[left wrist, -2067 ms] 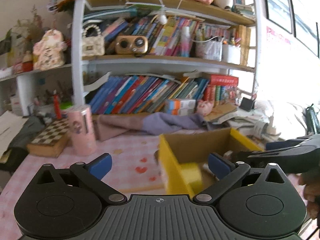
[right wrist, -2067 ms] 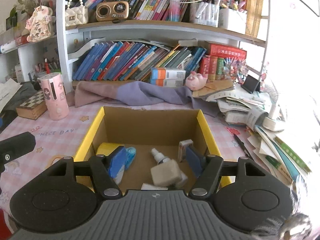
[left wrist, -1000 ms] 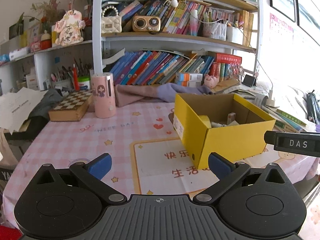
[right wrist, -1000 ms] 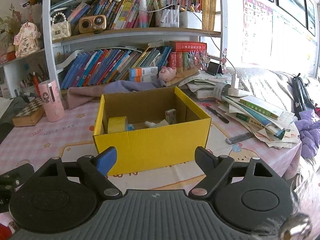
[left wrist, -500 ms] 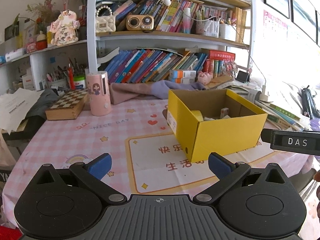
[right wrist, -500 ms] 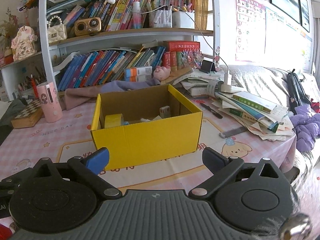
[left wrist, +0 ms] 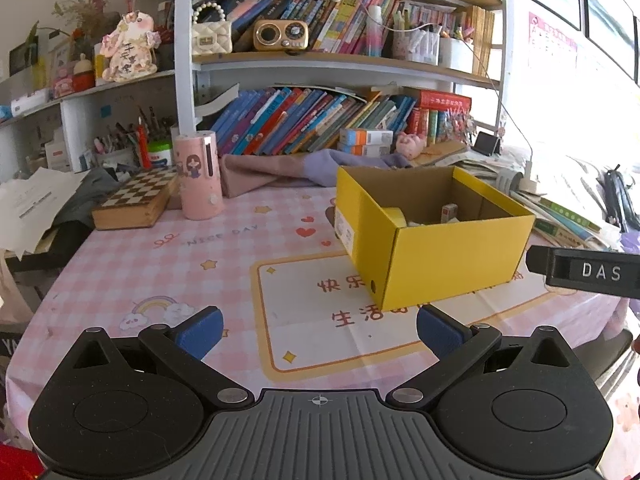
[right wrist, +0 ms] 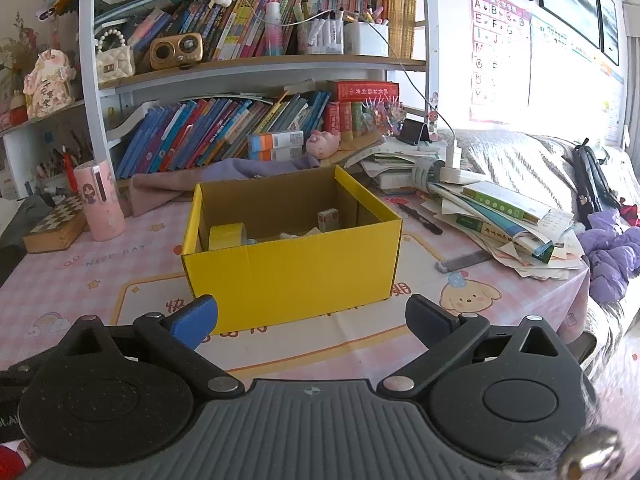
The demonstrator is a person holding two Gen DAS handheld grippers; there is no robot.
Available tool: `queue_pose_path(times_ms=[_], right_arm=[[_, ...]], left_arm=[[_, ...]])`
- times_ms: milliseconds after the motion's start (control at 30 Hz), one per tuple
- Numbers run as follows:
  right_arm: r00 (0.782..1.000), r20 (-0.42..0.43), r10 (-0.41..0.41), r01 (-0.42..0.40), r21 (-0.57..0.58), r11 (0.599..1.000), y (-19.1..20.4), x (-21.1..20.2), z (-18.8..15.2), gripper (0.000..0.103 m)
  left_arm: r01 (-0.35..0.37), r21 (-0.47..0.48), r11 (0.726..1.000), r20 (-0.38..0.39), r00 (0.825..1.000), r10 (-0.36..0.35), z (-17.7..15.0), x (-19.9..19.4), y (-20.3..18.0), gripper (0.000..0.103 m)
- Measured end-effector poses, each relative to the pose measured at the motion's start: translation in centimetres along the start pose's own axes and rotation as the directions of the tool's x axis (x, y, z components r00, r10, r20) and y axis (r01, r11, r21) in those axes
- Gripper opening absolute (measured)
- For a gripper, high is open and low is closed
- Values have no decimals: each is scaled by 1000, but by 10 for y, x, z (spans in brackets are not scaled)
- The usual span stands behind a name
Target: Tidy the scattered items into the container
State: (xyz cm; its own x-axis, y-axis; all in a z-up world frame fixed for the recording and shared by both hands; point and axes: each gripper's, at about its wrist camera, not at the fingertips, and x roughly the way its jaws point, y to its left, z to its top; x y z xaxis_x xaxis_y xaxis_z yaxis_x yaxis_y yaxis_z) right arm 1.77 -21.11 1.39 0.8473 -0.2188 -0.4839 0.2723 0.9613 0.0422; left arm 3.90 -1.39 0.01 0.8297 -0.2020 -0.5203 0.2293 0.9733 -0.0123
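A yellow cardboard box [right wrist: 292,272] [left wrist: 460,264] stands on the pink checked tablecloth [left wrist: 160,280]. Inside it I see a yellow tape roll [right wrist: 226,236] [left wrist: 394,216], a small upright carton [right wrist: 329,219] [left wrist: 449,213] and some pale items, partly hidden by the front wall. My right gripper [right wrist: 312,320] is open and empty, held back from the box's front wall. My left gripper [left wrist: 320,328] is open and empty too, over the tablecloth to the left of the box. A black bar of the right gripper [left wrist: 584,272] shows at the right edge of the left wrist view.
A pink cylinder holder [left wrist: 198,174] [right wrist: 102,204] and a chessboard box [left wrist: 134,200] stand at the back left. A purple cloth [right wrist: 240,176] lies behind the box. A black pen [right wrist: 420,219], a ruler [right wrist: 464,261] and a heap of books and papers [right wrist: 500,216] lie to the right.
Both grippers have drawn back from the box, which now looks smaller and farther off. The right gripper's jaws have spread wider. The small items stay inside the box.
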Motion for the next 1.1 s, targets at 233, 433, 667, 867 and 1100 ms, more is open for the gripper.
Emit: queue_pose_path(times_ms=[233, 433, 667, 867, 1100], right_arm=[[1000, -1, -10, 10, 16, 1000, -6, 0, 2, 101], [1000, 5, -12, 12, 20, 1000, -9, -3, 2, 101], [1000, -3, -15, 15, 26, 1000, -11, -5, 2, 102], [1000, -23, -9, 9, 8, 1000, -8, -4, 0, 103], [1000, -28, -4, 4, -1, 1000, -7, -4, -1, 103]], left_arm=[[9, 7, 1000, -5, 1000, -9, -2, -2, -4, 103], [16, 18, 1000, -9, 1000, -16, -3, -2, -7, 103], [21, 10, 1000, -17, 1000, -21, -4, -2, -7, 103], [37, -9, 999, -39, 999, -37, -6, -1, -4, 103], [30, -18, 999, -56, 998, -31, -7, 1, -4, 103]])
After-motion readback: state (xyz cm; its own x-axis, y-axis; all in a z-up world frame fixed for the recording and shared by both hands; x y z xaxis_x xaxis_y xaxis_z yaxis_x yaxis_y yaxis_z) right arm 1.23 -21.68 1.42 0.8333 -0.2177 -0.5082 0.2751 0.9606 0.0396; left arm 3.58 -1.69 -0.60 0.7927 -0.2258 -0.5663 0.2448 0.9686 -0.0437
